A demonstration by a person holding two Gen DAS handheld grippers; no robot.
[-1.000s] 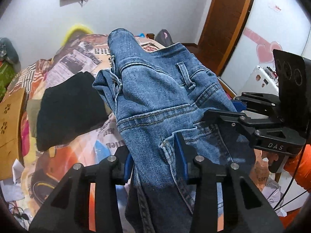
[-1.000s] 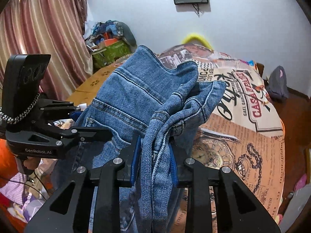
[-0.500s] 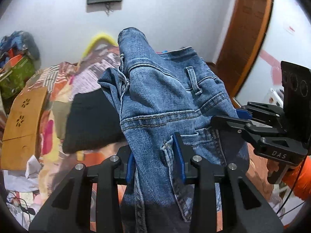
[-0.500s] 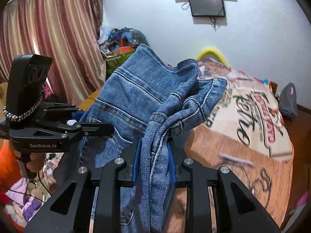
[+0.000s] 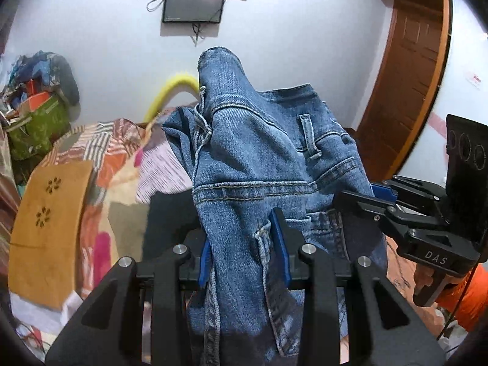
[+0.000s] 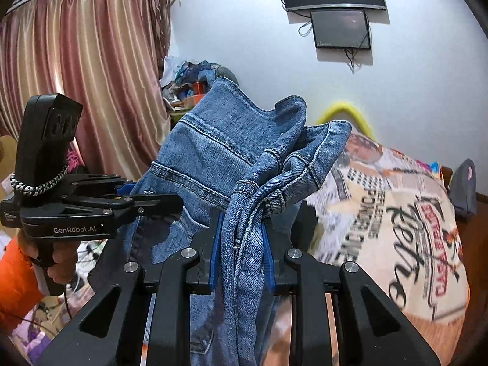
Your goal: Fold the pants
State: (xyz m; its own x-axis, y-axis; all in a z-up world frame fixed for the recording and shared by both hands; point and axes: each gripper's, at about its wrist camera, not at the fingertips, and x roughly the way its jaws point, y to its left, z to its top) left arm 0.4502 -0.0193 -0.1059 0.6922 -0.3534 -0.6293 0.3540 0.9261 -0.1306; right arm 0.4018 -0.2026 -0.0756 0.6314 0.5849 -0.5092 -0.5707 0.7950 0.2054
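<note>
Blue jeans (image 5: 259, 164) hang in the air above the bed, held at the waistband by both grippers. My left gripper (image 5: 244, 244) is shut on the denim near a back pocket. My right gripper (image 6: 241, 244) is shut on a bunched fold of the waistband (image 6: 274, 177). In the left wrist view the right gripper (image 5: 360, 201) clamps the jeans from the right. In the right wrist view the left gripper (image 6: 170, 199) clamps them from the left. The legs hang down out of sight.
The bed with a printed cover (image 6: 396, 213) lies below. A black folded garment (image 5: 167, 219) lies on it. A wooden headboard panel (image 5: 45, 219) is at left. A clutter pile (image 5: 36, 116) sits by the curtain (image 6: 76, 76). Wall screens (image 5: 192, 3) and a door (image 5: 408, 76) lie beyond.
Both grippers have lifted and tilted upward with the jeans; the wall and screens now fill more of each view and the bed has dropped lower. Both grips are unchanged.
</note>
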